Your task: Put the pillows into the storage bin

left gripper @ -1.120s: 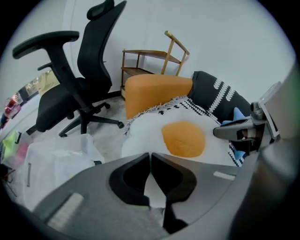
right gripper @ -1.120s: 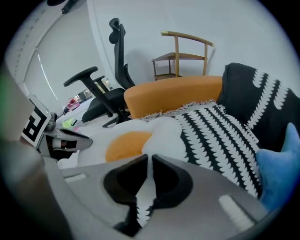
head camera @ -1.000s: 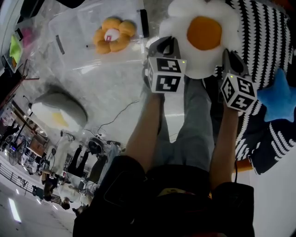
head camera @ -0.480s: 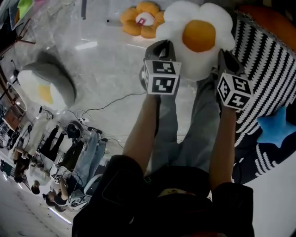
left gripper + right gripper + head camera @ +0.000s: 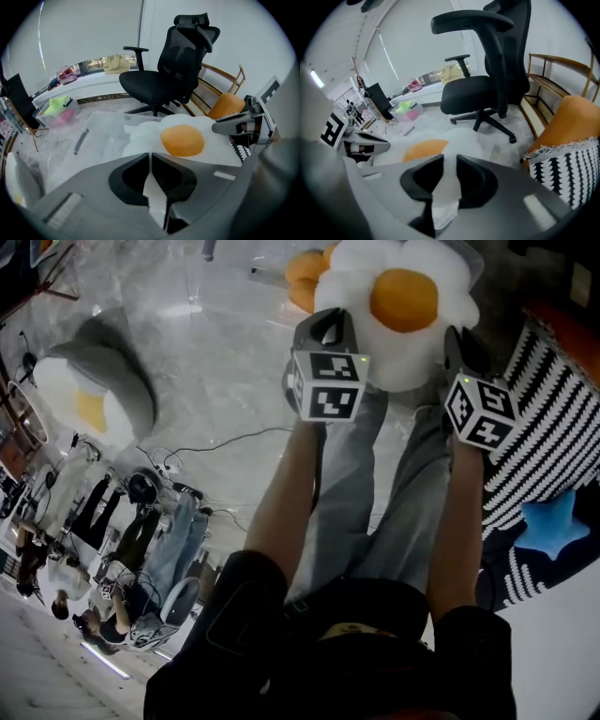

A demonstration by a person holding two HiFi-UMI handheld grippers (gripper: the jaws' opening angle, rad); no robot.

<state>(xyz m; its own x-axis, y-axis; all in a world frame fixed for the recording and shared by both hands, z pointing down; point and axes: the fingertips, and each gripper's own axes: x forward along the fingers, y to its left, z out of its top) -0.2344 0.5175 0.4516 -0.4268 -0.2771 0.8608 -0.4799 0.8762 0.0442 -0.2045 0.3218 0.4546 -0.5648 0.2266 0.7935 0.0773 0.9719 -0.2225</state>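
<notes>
Four plush pillows are showing in the head view, along with two grippers and one bin. The one being handled is a white flower-shaped plush pillow (image 5: 405, 306) with rounded, fluffy petals and a smooth orange disc at its centre, like a fried egg. A small orange flower-shaped plush pillow (image 5: 305, 268) is peeking out behind its upper left edge. A grey-and-white rounded plush pillow with a yellow patch (image 5: 94, 395) is lying well apart on the pale marbled floor (image 5: 225, 381). A blue star-shaped plush pillow (image 5: 548, 521) is resting on a black-and-white striped knitted cushion (image 5: 539, 432) at the right.

The white pillow is hanging between the two grippers, held up off the floor. The left gripper (image 5: 327, 326) is pinching the pillow's left rim, its jaws tight together on a fold of white fabric. The right gripper (image 5: 461, 345) is gripping the right rim. Its jaws have just been opening a little, yet white fabric is filling the narrow gap between them.

In the left gripper view, the clear plastic storage bin (image 5: 101, 129) is sitting just beyond the pillow's left petals, in front of one black office chair (image 5: 173, 65).
</notes>
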